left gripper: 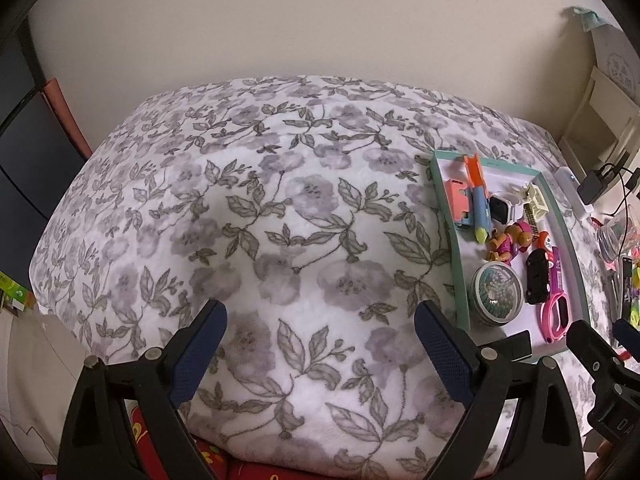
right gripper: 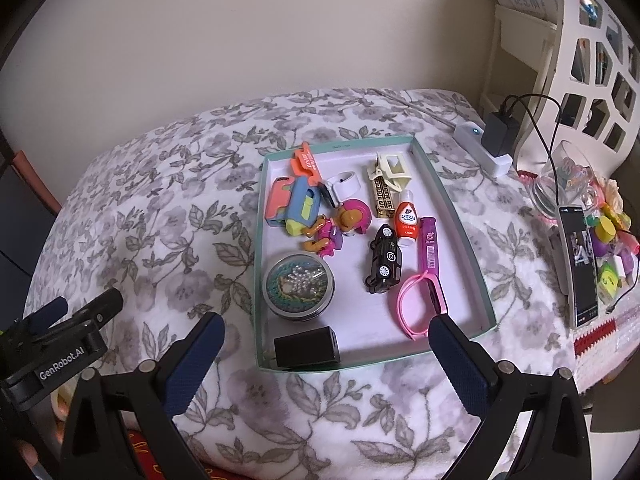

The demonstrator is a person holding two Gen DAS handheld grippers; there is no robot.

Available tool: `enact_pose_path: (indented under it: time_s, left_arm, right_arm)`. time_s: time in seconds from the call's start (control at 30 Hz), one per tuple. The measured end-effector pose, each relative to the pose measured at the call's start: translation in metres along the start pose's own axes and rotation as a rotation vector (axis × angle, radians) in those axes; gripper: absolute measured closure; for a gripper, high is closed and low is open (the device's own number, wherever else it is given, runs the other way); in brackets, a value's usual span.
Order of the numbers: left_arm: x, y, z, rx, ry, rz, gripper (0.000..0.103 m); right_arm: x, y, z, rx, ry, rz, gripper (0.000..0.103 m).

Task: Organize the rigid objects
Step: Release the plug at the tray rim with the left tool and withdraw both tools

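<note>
- Blanket point(right gripper: 160, 208): one, plush, white with grey floral print, draped over a rounded surface under both grippers.
- Tray point(right gripper: 456, 208): one, shallow rectangular box, teal rim, white floor; lies ahead of the right gripper's fingers and to the right of the left gripper's fingers. Holds all the task items.
- Left gripper point(left gripper: 320, 356): fingers spread wide, holding nothing; blue textured pads. Hangs over bare blanket.
- Right gripper point(right gripper: 326, 354): fingers spread wide, holding nothing; tips straddle the tray's near edge.
- Round tin point(right gripper: 298, 288): one, metal, clear lid over pearl-like beads, just beyond the left finger.
- Scissors point(right gripper: 420, 300): one pair, pink plastic handles, near the right finger; partly covered by it.
- Toy car point(right gripper: 384, 260): one, black, glossy.
- Black block point(right gripper: 306, 346): one, box-shaped, nearest the fingers; identity unclear.
- Toy blaster point(right gripper: 302, 196): one, blue and orange plastic.
</note>
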State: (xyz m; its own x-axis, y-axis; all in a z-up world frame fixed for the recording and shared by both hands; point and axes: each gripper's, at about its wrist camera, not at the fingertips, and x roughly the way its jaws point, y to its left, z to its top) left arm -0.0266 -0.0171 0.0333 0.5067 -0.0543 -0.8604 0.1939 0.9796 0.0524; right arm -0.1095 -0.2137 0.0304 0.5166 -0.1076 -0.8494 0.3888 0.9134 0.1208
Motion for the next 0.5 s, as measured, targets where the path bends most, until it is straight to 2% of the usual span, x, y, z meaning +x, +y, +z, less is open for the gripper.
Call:
enact_pose_path:
  time_s: [0.5]
  left_arm:
    - [0.0082,0.0005,0.0014,-0.007,0.04,0.015,0.008]
  right_arm:
    - [-0.0002,0.0007,0.0023,-0.011,-0.01,-0.001,0.0]
